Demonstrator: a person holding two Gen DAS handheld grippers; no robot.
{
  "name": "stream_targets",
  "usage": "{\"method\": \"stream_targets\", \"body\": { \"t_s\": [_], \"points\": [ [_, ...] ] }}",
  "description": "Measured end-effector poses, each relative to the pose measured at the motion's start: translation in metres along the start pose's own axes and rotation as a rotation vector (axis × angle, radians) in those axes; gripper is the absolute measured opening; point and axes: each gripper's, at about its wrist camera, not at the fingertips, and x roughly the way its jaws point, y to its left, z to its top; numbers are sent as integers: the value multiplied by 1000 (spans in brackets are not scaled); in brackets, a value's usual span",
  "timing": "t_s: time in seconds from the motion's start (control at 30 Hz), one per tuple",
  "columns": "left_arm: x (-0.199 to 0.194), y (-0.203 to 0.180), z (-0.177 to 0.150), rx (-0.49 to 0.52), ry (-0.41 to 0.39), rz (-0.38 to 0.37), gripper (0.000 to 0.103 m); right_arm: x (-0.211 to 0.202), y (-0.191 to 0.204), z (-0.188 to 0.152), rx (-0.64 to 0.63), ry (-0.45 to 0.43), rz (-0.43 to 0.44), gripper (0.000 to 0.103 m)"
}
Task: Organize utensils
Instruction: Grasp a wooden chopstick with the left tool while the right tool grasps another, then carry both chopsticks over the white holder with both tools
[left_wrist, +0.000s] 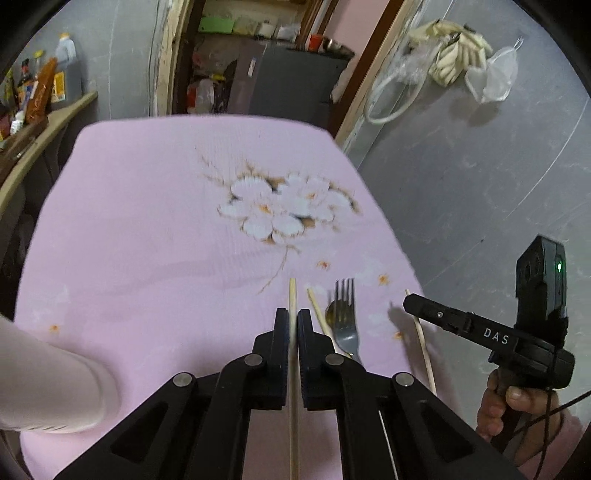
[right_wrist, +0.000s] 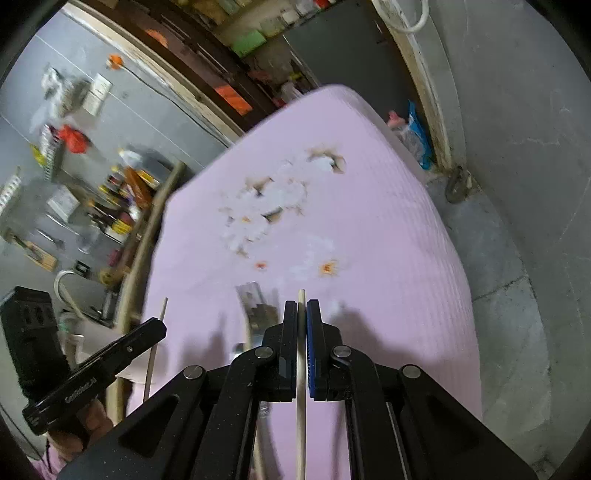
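Observation:
My left gripper (left_wrist: 293, 314) is shut on a pale wooden chopstick (left_wrist: 293, 295) that runs between its jaws above the pink floral tablecloth (left_wrist: 147, 229). A second chopstick (left_wrist: 320, 317), a metal fork (left_wrist: 345, 317) and a spoon (left_wrist: 331, 315) under the fork lie on the cloth just right of it. My right gripper (right_wrist: 301, 306) is shut on another chopstick (right_wrist: 301, 299); it shows in the left wrist view (left_wrist: 408, 301) with that chopstick (left_wrist: 424, 354) hanging below. The left gripper (right_wrist: 162, 325) and its chopstick (right_wrist: 163, 308) show in the right wrist view, where the fork (right_wrist: 255, 306) is blurred.
A pale pink container (left_wrist: 55, 384) stands at the cloth's near left. A shelf (left_wrist: 51, 118) with bottles runs along the left wall. A doorway (left_wrist: 258, 55) with clutter lies behind the table. Grey floor (right_wrist: 517, 258) is to the table's right.

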Motion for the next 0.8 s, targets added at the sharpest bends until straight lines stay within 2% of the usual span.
{"method": "stream_targets", "body": {
  "t_s": [0.2, 0.43, 0.67, 0.8],
  "points": [
    [-48, 10, 6, -36, -89, -23, 5, -37, 36, -6, -35, -119, 98, 4],
    [-114, 42, 17, -119, -260, -34, 5, -60, 121, -1, -152, -302, 230, 4],
    [-172, 87, 31, -141, -404, 39, 5, -60, 206, 7, -229, -431, 350, 4],
    [-197, 118, 33, -150, -468, 92, 5, -47, 252, 4, -268, -482, 370, 4]
  ]
}}
